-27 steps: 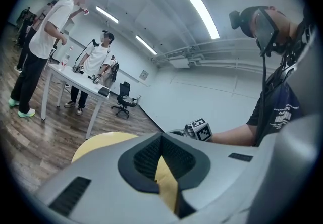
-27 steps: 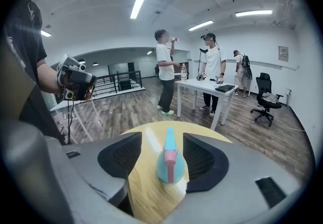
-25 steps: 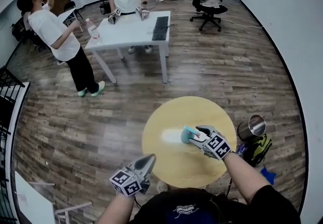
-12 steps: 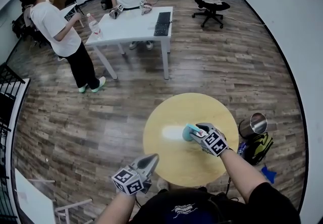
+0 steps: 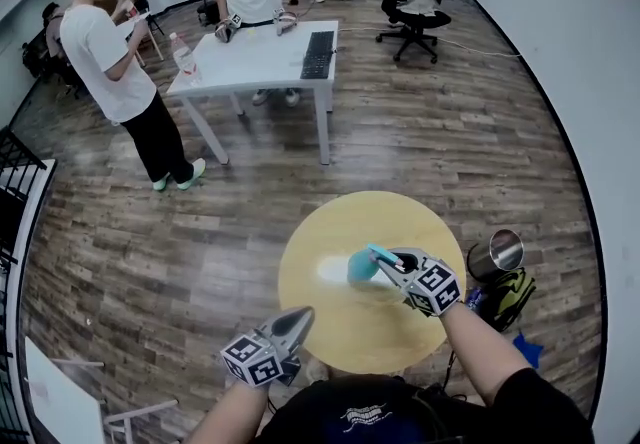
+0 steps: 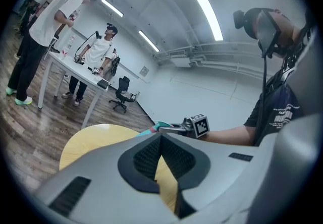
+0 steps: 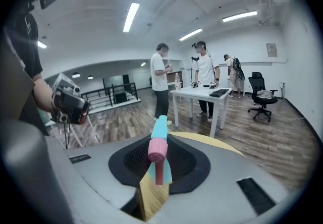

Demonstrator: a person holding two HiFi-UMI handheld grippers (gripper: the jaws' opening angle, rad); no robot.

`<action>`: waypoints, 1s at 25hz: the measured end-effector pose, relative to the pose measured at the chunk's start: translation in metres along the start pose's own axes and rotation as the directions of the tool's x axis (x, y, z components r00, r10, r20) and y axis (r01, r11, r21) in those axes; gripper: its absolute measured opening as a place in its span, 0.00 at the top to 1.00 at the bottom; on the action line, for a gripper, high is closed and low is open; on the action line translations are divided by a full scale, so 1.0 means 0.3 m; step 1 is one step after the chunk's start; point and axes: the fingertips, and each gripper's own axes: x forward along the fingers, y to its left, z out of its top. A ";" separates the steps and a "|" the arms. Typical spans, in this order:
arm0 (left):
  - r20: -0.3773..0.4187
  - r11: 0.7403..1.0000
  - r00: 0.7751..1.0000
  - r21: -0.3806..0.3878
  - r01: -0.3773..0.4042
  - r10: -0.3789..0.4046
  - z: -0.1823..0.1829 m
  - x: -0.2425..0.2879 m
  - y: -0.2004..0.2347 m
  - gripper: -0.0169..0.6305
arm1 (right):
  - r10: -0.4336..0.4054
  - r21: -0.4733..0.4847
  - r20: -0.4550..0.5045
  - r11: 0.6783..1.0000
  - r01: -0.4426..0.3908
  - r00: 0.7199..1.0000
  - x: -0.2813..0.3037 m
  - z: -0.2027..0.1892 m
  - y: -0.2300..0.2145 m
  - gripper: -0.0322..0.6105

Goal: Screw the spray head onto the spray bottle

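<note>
The left tool [image 5: 297, 314] is hovering empty while a teal plastic spray head [image 7: 157, 150] is being gripped by the right tool [image 5: 392, 261].
At the near left, the left tool is staying clenched on nothing at the near-left edge of the round yellow wooden bench [image 5: 340, 222]. Right of centre, the spray head, with its pink nozzle facing back along the tool and a pink trigger hanging below, is sitting between the right tool's jaws over the bench top. Those jaws have just been closing and are pressing on it. Farther right, a shiny metal cup [image 5: 497, 254] is standing just beside the bench.
</note>
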 end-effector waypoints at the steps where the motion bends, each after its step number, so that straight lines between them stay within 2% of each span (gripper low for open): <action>1: 0.018 1.000 1.000 -0.015 0.008 -0.007 0.018 0.003 -0.007 0.94 | 0.011 0.032 0.044 0.999 -0.012 0.999 -0.033 0.054 0.008 0.80; 4: 0.068 0.998 0.997 -0.053 0.037 -0.033 0.072 0.025 -0.030 0.94 | 0.045 0.100 0.167 0.993 -0.062 0.985 -0.143 0.207 0.038 0.80; 8: 0.138 0.991 0.987 -0.095 0.093 -0.079 0.152 0.061 -0.074 0.94 | 0.099 0.187 0.319 0.968 -0.165 0.943 -0.302 0.378 0.079 0.81; 9: 0.153 0.986 0.982 -0.107 0.125 -0.108 0.175 0.065 -0.096 0.87 | 0.113 0.208 0.350 0.959 -0.194 0.930 -0.341 0.414 0.097 0.81; 10: 0.165 0.981 0.976 -0.114 0.160 -0.140 0.196 0.065 -0.122 0.57 | 0.126 0.224 0.379 0.949 -0.222 0.917 -0.380 0.447 0.120 0.81; 11: 0.173 0.976 0.970 -0.109 0.189 -0.169 0.216 0.065 -0.148 0.44 | 0.138 0.238 0.405 0.939 -0.250 0.904 -0.418 0.477 0.142 0.81; 12: 0.180 0.973 0.965 -0.093 0.210 -0.191 0.233 0.067 -0.174 0.34 | 0.151 0.249 0.430 0.928 -0.278 0.890 -0.456 0.504 0.163 0.81; 14: 0.182 0.971 0.957 -0.040 0.235 -0.224 0.255 0.077 -0.226 0.27 | 0.185 0.269 0.473 0.900 -0.341 0.861 -0.523 0.547 0.199 0.81; 17: 0.192 0.957 0.939 0.019 0.288 -0.287 0.295 0.098 -0.327 0.24 | 0.248 0.290 0.511 0.852 -0.436 0.823 -0.599 0.578 0.254 0.81; 21: 0.219 0.921 0.895 0.059 0.385 -0.388 0.344 0.093 -0.483 0.24 | 0.297 0.311 0.553 0.793 -0.523 0.779 -0.669 0.595 0.325 0.81; 23: 0.204 0.915 0.892 0.064 0.398 -0.402 0.343 0.091 -0.514 0.25 | 0.299 0.305 0.569 0.788 -0.534 0.766 -0.697 0.604 0.339 0.81; 25: 0.170 0.914 0.899 0.075 0.398 -0.405 0.324 0.092 -0.531 0.28 | 0.309 0.286 0.558 0.799 -0.529 0.770 -0.718 0.599 0.352 0.81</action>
